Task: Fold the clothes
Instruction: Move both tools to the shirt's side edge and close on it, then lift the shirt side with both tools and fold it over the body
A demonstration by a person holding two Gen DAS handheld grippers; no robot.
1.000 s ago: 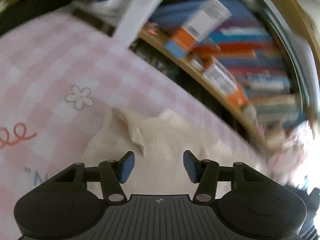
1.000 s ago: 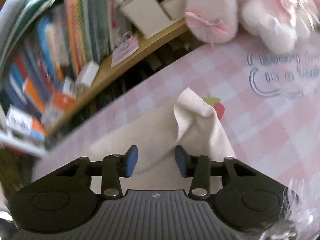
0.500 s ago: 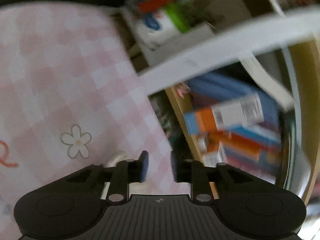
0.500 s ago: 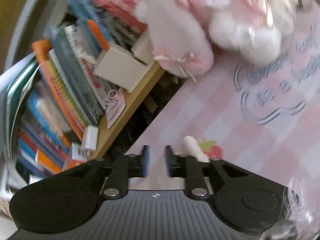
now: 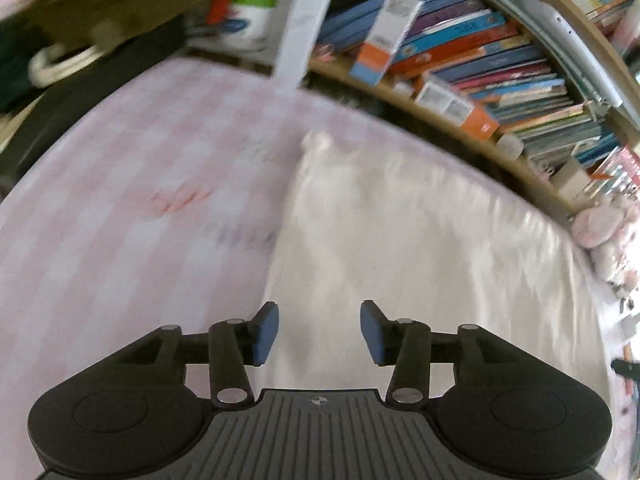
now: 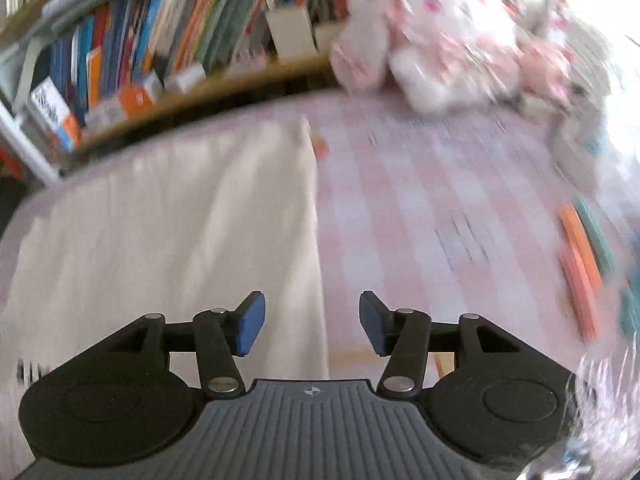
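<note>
Corners let go, cloth laid out flat.
Our left gripper and right gripper have just been opening; both now gape with nothing between the pads. The cloth lies spread on the pink sheet, edge running toward 12 o'clock (both views blurred). We judge this fold done; next needs a fresh grip on an edge.

Both grippers now sit back from the cream garment's far corners. The left gripper and right gripper have just been opening, nothing between them. The cream garment now lies spread flat toward 12 o'clock.
</note>
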